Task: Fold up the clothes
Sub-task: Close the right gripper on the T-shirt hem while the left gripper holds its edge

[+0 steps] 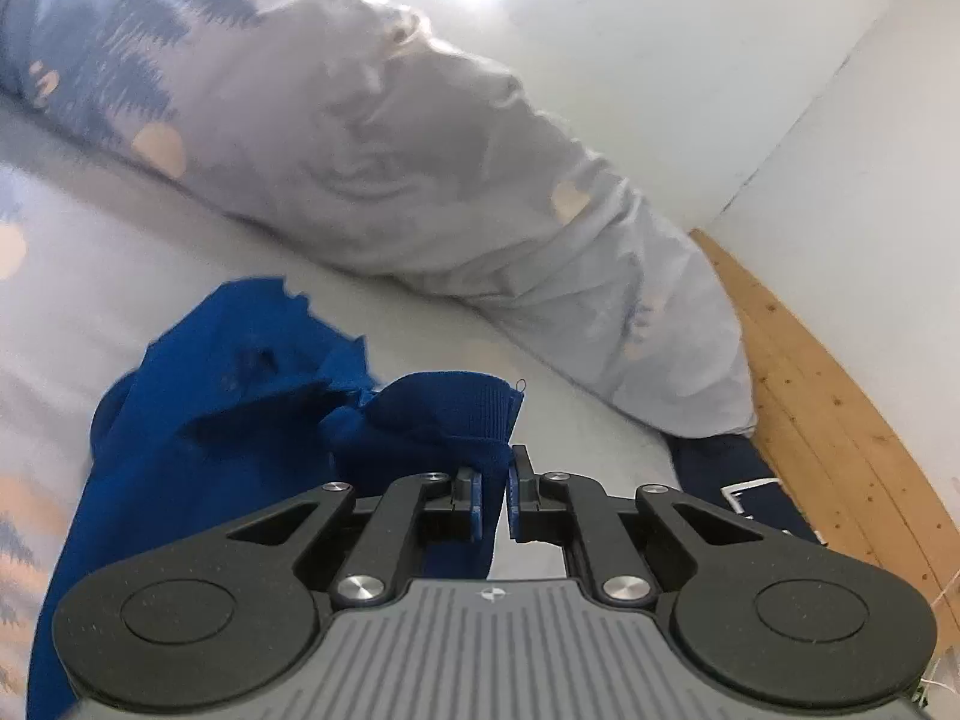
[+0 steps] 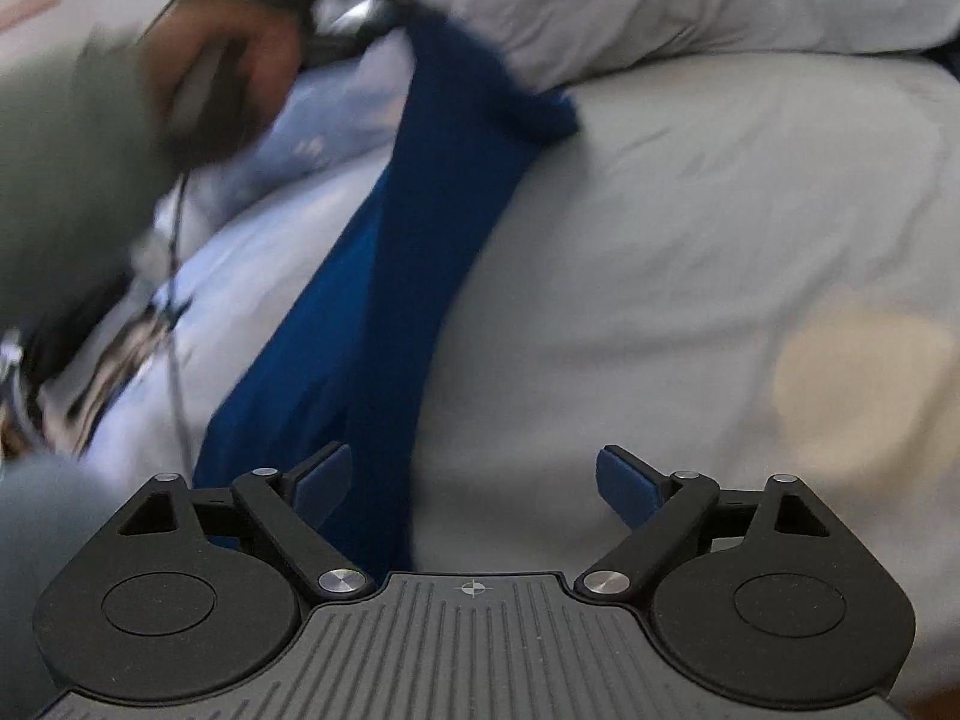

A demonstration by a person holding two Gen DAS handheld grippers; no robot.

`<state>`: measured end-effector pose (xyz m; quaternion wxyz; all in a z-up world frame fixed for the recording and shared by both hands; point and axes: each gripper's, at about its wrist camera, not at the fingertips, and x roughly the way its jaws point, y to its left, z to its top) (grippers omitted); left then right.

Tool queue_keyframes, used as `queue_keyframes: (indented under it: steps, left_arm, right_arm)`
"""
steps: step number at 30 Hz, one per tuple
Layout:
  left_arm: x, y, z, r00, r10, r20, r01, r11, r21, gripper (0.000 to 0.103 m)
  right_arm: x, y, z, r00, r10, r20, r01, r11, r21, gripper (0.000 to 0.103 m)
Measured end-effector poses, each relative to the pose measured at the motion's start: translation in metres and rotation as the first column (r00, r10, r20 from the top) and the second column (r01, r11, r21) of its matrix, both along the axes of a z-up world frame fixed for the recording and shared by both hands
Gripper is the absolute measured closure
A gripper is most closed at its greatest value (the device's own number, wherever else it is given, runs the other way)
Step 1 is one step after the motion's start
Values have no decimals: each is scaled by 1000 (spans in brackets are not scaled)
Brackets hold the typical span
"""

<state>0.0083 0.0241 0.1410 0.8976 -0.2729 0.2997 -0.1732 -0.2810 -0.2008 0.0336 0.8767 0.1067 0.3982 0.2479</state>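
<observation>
Left claw [image 1: 495, 495] is clamped on the ribbed edge of the blue garment [image 1: 240, 432]; I read its pads as nearly together with a strip of the cloth pinched between them. From that claw the garment spreads toward 10 o'clock and drapes down toward 7 o'clock onto the bed [image 1: 90, 276], with a patterned pillow [image 1: 372, 138] beyond it at 12 o'clock and a wooden bed frame [image 1: 840, 420] at 3 o'clock. Right claw [image 2: 474, 486] stands wide apart and holds nothing; no pad presses on cloth. In the right wrist view the blue garment [image 2: 384, 276] hangs as one long band, its long axis running from 7 o'clock at the right claw's left finger [image 2: 324, 480] up to 12 o'clock, where a person's hand [image 2: 222, 78] carries the left claw's handle. That view is blurred. I judge that the lower free end lies nearest the right claw, just at 10 o'clock of its centre, so the next grasp belongs to that side: shift toward 9 o'clock until the band sits between the fingers, then close.
</observation>
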Motion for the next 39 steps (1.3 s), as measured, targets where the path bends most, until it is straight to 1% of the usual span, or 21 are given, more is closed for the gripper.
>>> queue_keyframes:
  steps: [1, 2, 3, 4, 8, 10, 14, 18, 19, 21, 23, 25, 26, 28, 32, 35, 39]
  left_arm:
    - [0, 1, 5, 1000, -4, 3, 4, 1000, 1, 91]
    - [0, 2, 8, 1000, -7, 6, 7, 1000, 1, 91]
    - [-2, 5, 11, 1000, -5, 7, 5, 1000, 5, 91]
    - [-3, 8, 13, 1000, -1, 6, 1, 1000, 11, 91]
    - [-11, 41, 8, 998, 54, -11, -54, 999, 7, 91]
    - [-17, 64, 3, 995, 97, -23, -97, 995, -22, 91]
    - [-26, 118, -15, 979, 194, -65, -199, 978, -71, 91]
    - [-27, 148, -32, 962, 250, -108, -259, 962, -84, 91]
    - [-26, 150, -34, 962, 250, -110, -260, 962, -84, 91]
    - [-22, 150, -37, 963, 245, -112, -255, 963, -84, 91]
    - [-18, 149, -38, 965, 236, -113, -246, 966, -85, 91]
    - [-16, 149, -38, 968, 224, -114, -234, 968, -86, 91]
    - [-15, 150, -37, 969, 219, -114, -229, 970, -86, 91]
    - [-13, 150, -37, 971, 211, -112, -221, 971, -88, 91]
    - [-14, 152, -38, 973, 204, -112, -214, 973, -86, 91]
    - [-15, 152, -38, 972, 204, -114, -214, 973, -87, 91]
    - [-18, 152, -38, 972, 204, -121, -215, 973, -83, 91]
  right_arm:
    - [-11, 2, -2, 1000, 23, -6, -23, 999, -31, 27]
    - [-19, 5, -4, 999, 48, -12, -49, 997, -63, 31]
    - [-26, 7, -5, 997, 70, -11, -71, 993, -97, 38]
    - [-32, 9, -6, 997, 81, -7, -81, 989, -126, 40]
    - [-47, 13, -11, 992, 120, -29, -123, 978, -169, 44]
    - [-48, 15, -10, 991, 130, -24, -132, 974, -185, 44]
    - [-45, 20, -8, 988, 150, -20, -151, 971, -185, 43]
    - [-46, 20, -6, 984, 180, 3, -176, 967, -185, 42]
    - [-40, 23, -6, 982, 187, 12, -182, 966, -184, 42]
    - [-40, 27, -2, 978, 206, 38, -197, 965, -171, 43]
    - [-40, 36, 0, 974, 222, 35, -212, 960, -184, 47]
    - [-45, 44, -2, 971, 239, 11, -232, 950, -212, 67]
    - [-46, 49, -5, 969, 248, -13, -244, 943, -226, 72]
    - [-49, 55, -10, 967, 253, -41, -255, 935, -246, 73]
    - [-43, 56, -18, 970, 229, -83, -242, 940, -242, 72]
    - [-32, 55, -28, 970, 200, -140, -226, 953, -203, 72]
    - [-29, 60, -32, 964, 216, -156, -244, 950, -193, 72]
